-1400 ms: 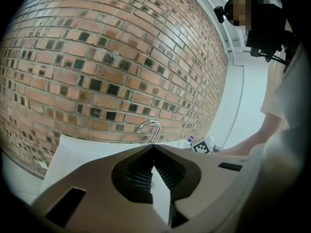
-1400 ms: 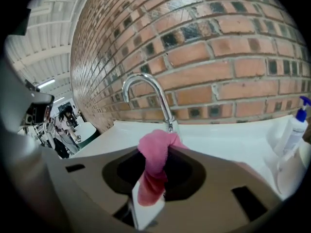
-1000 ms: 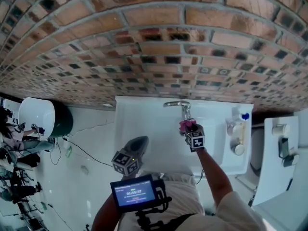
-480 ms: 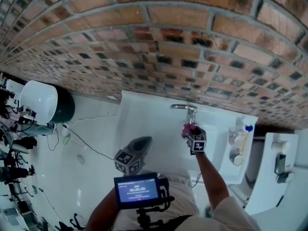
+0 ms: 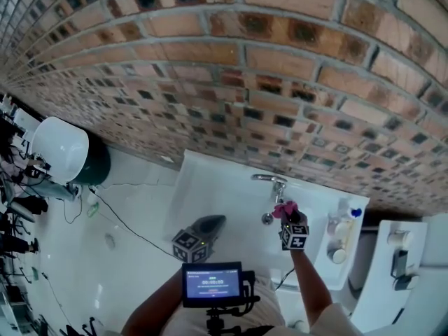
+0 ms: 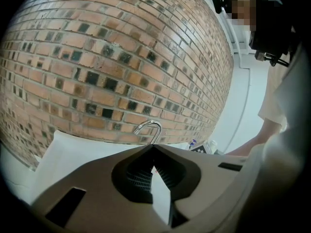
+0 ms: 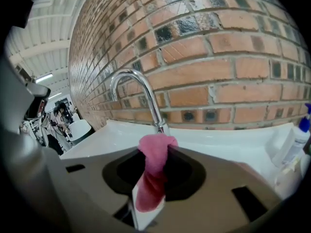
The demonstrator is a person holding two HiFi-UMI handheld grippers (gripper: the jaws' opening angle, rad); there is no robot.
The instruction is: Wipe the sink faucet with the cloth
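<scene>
Right gripper (image 7: pixel 156 148) is pinching the pink cloth (image 7: pixel 151 178) by the faucet (image 7: pixel 146 89).
Left gripper (image 6: pixel 153 147) is hovering over the sink (image 5: pixel 199 184), jaws pressed together.

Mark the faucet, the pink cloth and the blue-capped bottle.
faucet (image 7: pixel 152 106), right gripper view, on the rising chrome spout.
pink cloth (image 7: pixel 155 148), right gripper view, on its bunched top.
blue-capped bottle (image 5: pixel 356 213), head view, on the blue cap.
</scene>
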